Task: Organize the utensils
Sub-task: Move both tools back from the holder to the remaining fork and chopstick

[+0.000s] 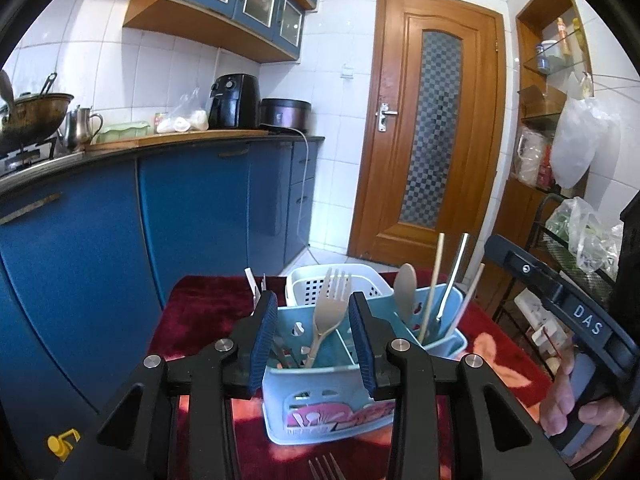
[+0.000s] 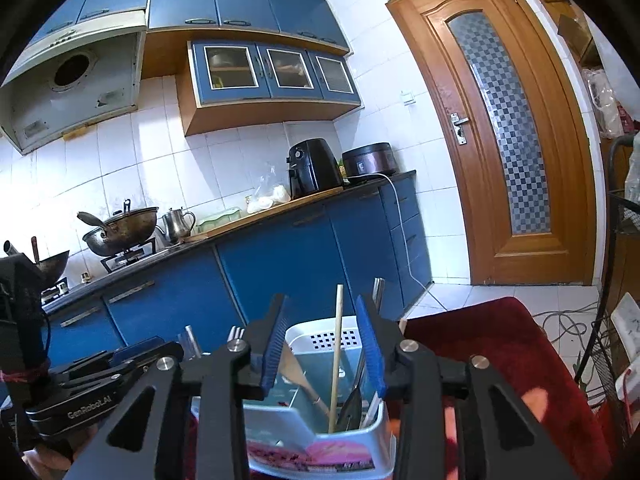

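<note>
My left fingers: the left gripper (image 1: 314, 344) stands with its blue pads (image 1: 262, 344) apart and nothing pressed between them; the beige fork (image 1: 330, 312) shows in the gap but sits beyond the tips, untouched.
My right fingers: the right gripper (image 2: 324, 354) is likewise parted and grips nothing; a wooden chopstick (image 2: 337, 356) rises in the gap, clear of both pads.
What lies ahead of the left: the light blue caddy (image 1: 320, 412) on the red cloth (image 1: 200, 320), just past my tips, with the fork upright in its near compartment, tines up, leaning slightly right.
What lies ahead of the right: the second compartment, holding the chopstick, a wooden spoon (image 2: 298, 376) tilted left, and a metal utensil (image 2: 354, 396) beside them.
Long axes: nearly vertical for all standing pieces, so they cross my level fingers.
Still loose: a metal fork (image 1: 325, 468) lies flat on the cloth at the bottom edge of the left view, below my left fingers, tines pointing away.
Nearer hand: the left, I judge; it would need to dip down and back to reach it.
Behind: a white basket (image 1: 316, 284) touching the caddy's far side.
</note>
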A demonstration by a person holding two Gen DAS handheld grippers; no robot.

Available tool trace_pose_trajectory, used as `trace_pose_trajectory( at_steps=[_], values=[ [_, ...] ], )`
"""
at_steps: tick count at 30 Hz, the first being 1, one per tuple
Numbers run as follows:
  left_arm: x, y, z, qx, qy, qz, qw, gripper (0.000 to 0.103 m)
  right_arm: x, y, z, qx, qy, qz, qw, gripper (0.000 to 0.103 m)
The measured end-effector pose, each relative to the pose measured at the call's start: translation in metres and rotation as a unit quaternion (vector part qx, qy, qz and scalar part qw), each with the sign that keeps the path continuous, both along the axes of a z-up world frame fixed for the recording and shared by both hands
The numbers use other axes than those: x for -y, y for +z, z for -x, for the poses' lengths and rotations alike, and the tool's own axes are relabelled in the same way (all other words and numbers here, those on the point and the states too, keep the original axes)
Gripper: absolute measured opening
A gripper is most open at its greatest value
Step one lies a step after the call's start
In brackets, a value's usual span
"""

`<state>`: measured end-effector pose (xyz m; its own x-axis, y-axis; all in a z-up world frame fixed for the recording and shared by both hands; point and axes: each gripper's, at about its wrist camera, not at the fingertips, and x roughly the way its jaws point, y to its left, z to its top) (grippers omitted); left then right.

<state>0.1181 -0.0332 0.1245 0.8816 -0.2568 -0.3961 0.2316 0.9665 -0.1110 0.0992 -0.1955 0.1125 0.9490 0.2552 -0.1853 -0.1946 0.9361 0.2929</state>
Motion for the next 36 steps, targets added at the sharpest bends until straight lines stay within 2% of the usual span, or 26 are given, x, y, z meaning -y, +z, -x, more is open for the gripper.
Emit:
trace_pose_trajectory(
  at_steps=[7, 18, 36],
  values=[
    [-0.005, 0.004, 0.022, -0.004, -0.003, 0.009, 0.9999, 0.039, 0.009, 0.005, 0.026, -0.014, 0.001, -0.020, 1.000, 0.039],
    [-0.018, -0.005, 0.051, -0.036, 0.009, 0.021, 0.9991, 0.039, 0.005, 0.000, 0.068, -0.037, 0.006, -0.017, 0.999, 0.039],
    [-0.023, -0.048, 0.054, -0.110, 0.013, 0.018, 0.9937, 0.039, 0.014, -0.051, 0.080, -0.122, 0.009, -0.035, 0.992, 0.039]
  ],
)
